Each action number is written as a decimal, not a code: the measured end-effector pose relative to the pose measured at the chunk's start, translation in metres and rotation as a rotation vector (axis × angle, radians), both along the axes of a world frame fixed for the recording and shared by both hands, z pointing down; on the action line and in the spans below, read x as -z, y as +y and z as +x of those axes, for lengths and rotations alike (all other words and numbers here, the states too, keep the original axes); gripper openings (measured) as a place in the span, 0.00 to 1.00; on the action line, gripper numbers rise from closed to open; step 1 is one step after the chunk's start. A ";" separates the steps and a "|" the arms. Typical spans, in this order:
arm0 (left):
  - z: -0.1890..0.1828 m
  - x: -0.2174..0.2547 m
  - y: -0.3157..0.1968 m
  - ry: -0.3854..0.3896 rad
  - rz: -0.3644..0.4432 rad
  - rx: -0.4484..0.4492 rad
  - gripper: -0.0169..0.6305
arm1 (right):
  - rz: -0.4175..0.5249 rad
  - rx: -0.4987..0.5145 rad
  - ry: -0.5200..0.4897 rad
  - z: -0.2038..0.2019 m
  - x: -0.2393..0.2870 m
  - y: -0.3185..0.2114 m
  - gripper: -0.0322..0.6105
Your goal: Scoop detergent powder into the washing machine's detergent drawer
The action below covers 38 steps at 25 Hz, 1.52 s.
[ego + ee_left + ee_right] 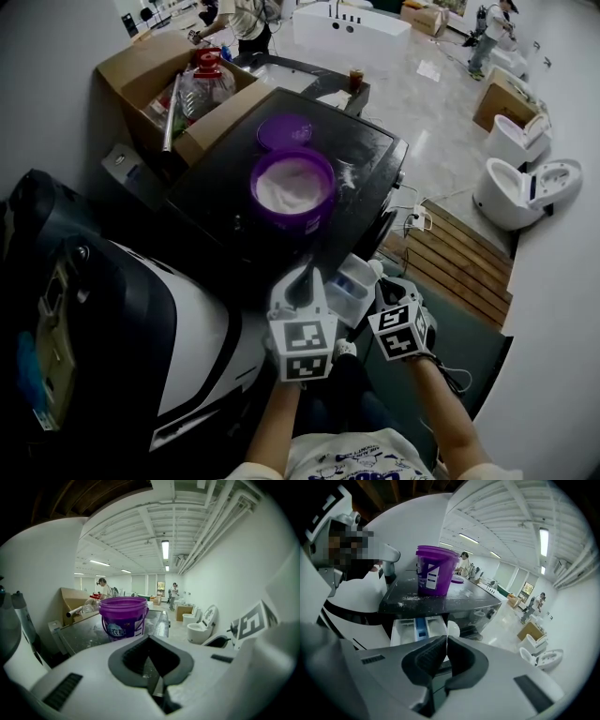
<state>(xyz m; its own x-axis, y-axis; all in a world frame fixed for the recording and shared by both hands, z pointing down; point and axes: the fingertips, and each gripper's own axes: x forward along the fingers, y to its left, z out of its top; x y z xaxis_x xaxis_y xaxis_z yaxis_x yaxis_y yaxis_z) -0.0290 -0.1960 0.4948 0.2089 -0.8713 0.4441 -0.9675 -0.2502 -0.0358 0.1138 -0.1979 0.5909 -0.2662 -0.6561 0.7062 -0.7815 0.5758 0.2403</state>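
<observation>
Left gripper [149, 640] and right gripper [443, 639] are closed, empty; detergent powder [292, 184] looks loose, spill-prone; grip bucket [322, 217] by rim

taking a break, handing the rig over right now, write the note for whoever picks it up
Left gripper: shut, empty, pointed at the bucket.
Right gripper: shut, empty, pointed at the drawer.
The bucket stands open on the washer and holds powder. The lid lies behind it. Some powder is spilled on the washer top.
Done: drawer pulled out, lid off.
Left: no scoop in view, so find one, then move powder into the drawer. I can't tell whether the drawer holds any yet.
</observation>
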 end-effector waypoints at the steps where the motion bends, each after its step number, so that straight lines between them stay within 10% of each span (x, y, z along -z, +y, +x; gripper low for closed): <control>1: -0.001 0.000 0.000 0.000 0.000 0.001 0.03 | 0.001 0.010 0.018 -0.001 -0.001 0.000 0.08; 22: -0.019 -0.008 0.006 0.007 -0.017 0.039 0.03 | 0.172 0.325 0.559 -0.017 -0.023 0.006 0.08; 38: -0.033 -0.008 0.009 0.018 -0.019 0.068 0.03 | 0.167 0.350 0.609 -0.020 -0.032 0.011 0.08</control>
